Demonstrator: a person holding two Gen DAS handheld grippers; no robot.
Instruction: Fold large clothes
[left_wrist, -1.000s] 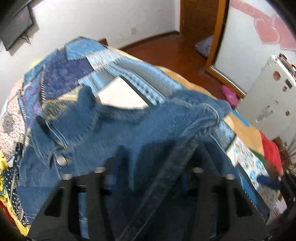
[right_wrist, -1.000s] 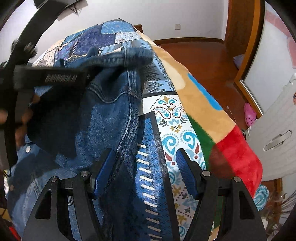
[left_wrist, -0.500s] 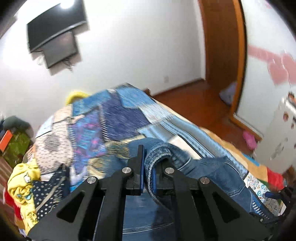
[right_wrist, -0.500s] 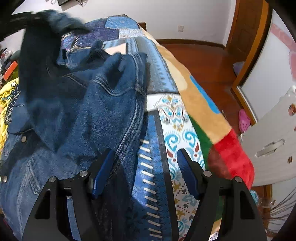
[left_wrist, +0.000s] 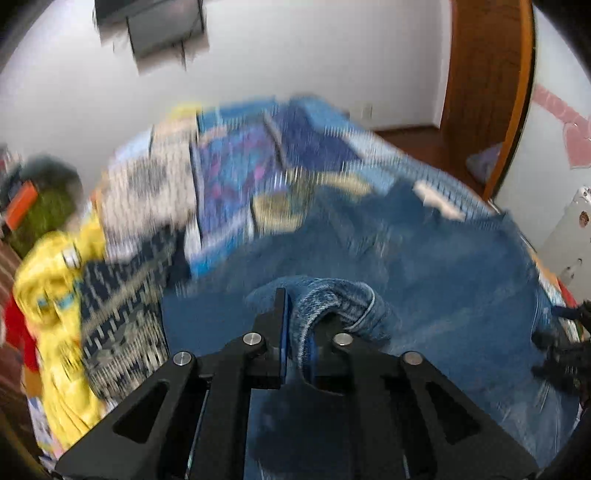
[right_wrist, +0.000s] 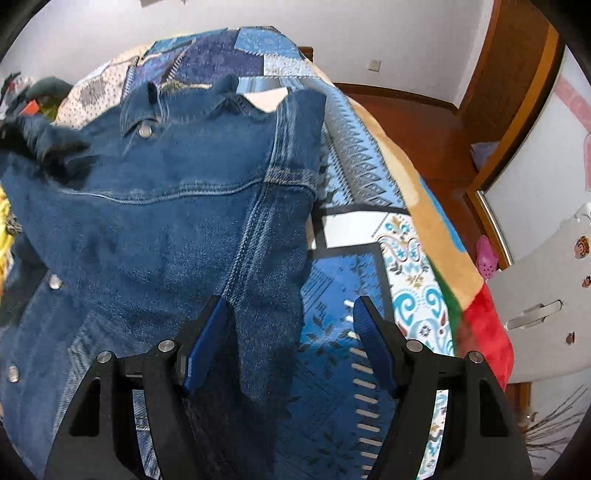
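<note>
A blue denim jacket (right_wrist: 177, 229) lies spread on the bed, collar toward the far wall, snaps showing. My left gripper (left_wrist: 300, 332) pinches a fold of the jacket's denim (left_wrist: 332, 295) between its blue pads and holds it above the jacket body; its jaws are opening slightly with the fold still between them. This view is motion-blurred. My right gripper (right_wrist: 291, 343) stands open over the jacket's right edge, a flap of denim (right_wrist: 266, 332) lying under the gap without being pinched. At the left edge of the right wrist view a dark lifted piece of denim (right_wrist: 44, 144) shows.
A patchwork blanket (right_wrist: 369, 266) covers the bed. Yellow and patterned clothes (left_wrist: 55, 295) are piled at the bed's left. A white cabinet (right_wrist: 546, 280) and a wooden door frame (right_wrist: 517, 110) stand to the right. A screen (left_wrist: 162, 26) hangs on the far wall.
The left gripper shut on a fold of denim, then rose and swept it leftward across the jacket. The right gripper shifted slightly and stayed open. The jacket's shoulder now lies flatter.
</note>
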